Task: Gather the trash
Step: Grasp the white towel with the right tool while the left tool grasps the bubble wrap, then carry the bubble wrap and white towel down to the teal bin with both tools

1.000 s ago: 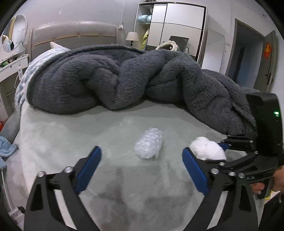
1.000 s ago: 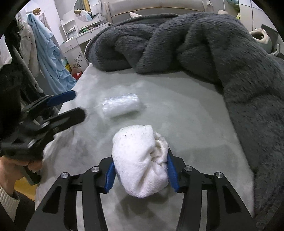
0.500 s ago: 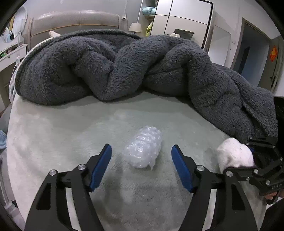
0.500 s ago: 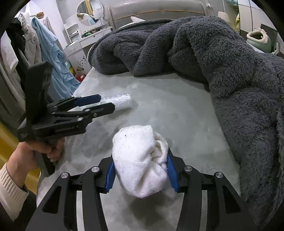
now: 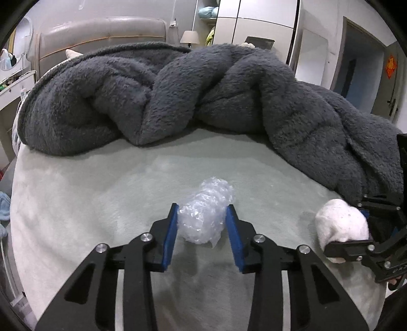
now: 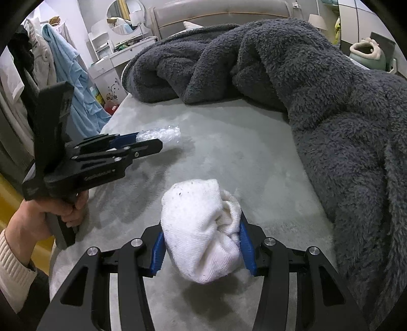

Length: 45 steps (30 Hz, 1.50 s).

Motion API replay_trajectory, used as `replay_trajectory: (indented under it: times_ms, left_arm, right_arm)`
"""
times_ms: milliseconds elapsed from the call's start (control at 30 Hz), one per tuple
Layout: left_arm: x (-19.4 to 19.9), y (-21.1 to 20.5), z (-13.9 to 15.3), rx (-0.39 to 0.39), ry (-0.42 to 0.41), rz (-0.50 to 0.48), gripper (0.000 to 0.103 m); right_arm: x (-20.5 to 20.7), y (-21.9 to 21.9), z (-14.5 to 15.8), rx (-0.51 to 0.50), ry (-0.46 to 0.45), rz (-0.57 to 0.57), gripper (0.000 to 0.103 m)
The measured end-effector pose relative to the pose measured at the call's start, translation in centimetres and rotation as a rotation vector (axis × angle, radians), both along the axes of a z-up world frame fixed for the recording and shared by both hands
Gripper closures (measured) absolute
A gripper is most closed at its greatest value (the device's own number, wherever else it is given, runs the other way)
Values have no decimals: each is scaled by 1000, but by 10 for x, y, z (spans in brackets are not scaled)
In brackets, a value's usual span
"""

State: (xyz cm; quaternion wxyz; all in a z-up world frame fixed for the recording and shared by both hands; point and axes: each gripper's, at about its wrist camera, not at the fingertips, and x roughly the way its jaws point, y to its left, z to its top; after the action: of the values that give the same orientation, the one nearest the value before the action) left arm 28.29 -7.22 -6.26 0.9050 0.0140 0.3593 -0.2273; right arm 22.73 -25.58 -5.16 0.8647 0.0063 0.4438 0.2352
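A clear roll of bubble wrap (image 5: 204,210) lies on the grey-green bed sheet (image 5: 101,193). My left gripper (image 5: 202,221) is closed around it, both blue pads touching its sides. The roll also shows in the right wrist view (image 6: 162,136), held by the left gripper (image 6: 142,145). My right gripper (image 6: 202,244) is shut on a crumpled white cloth wad (image 6: 201,229), held just above the sheet. The wad and the right gripper show at the right edge of the left wrist view (image 5: 340,224).
A big dark grey fleece blanket (image 5: 178,94) is heaped across the back and right of the bed. A headboard (image 5: 101,33), wardrobe (image 5: 254,23) and door (image 5: 361,56) stand behind. Hanging clothes (image 6: 68,76) and a dresser (image 6: 112,58) are left of the bed.
My left gripper moved forward over the bubble wrap and its jaws closed onto it. The right gripper keeps the white wad and has risen slightly.
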Motion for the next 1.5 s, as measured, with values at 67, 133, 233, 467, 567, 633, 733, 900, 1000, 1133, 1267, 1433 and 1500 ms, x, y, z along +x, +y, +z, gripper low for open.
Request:
replay_trajectory:
  times_ms: [67,133,233,467,567,633,733,900,1000,1133,1267,1433,1500]
  left_arm:
    - [-5,1,2,-15,10,12,63]
    - [-9,3,3,-24,17,29,63]
    - [-19,7,5,-37,26,55,63]
    - [-46,17,15,8,-2,88,63]
    - [-56,26,16,25,-10,121,63]
    - [-63,35,17,31,-12,153,63]
    - [-74,48,19,38,-4,200,63]
    - [-100,66,24,55,5,248,63]
    - [-117,76,27,54,19,280,63]
    - [-141,86,28,66,40,318,63]
    - [-159,99,28,94,49,363,63]
    - [-174,117,23,132,84,400,63]
    - [-177,128,20,139,103,417,63]
  right_arm:
    - [-1,1,2,-4,0,-8,53]
    - [-3,2,4,-7,-2,-16,53]
    - [-5,7,7,-15,-8,-20,53]
    - [0,21,10,-18,1,-49,53]
    - [-4,29,12,-9,5,-54,53]
    - [-10,37,11,-21,4,-47,53]
    - [-21,46,9,-31,6,-37,53]
    - [-40,59,13,-36,-3,-28,53]
    - [-53,67,19,-31,-16,-23,53]
    - [-68,82,26,-24,-32,-6,53]
    - [-78,97,29,-26,-43,14,53]
    - [-82,114,32,-32,-52,41,53]
    - [-83,120,35,-27,-61,51,53]
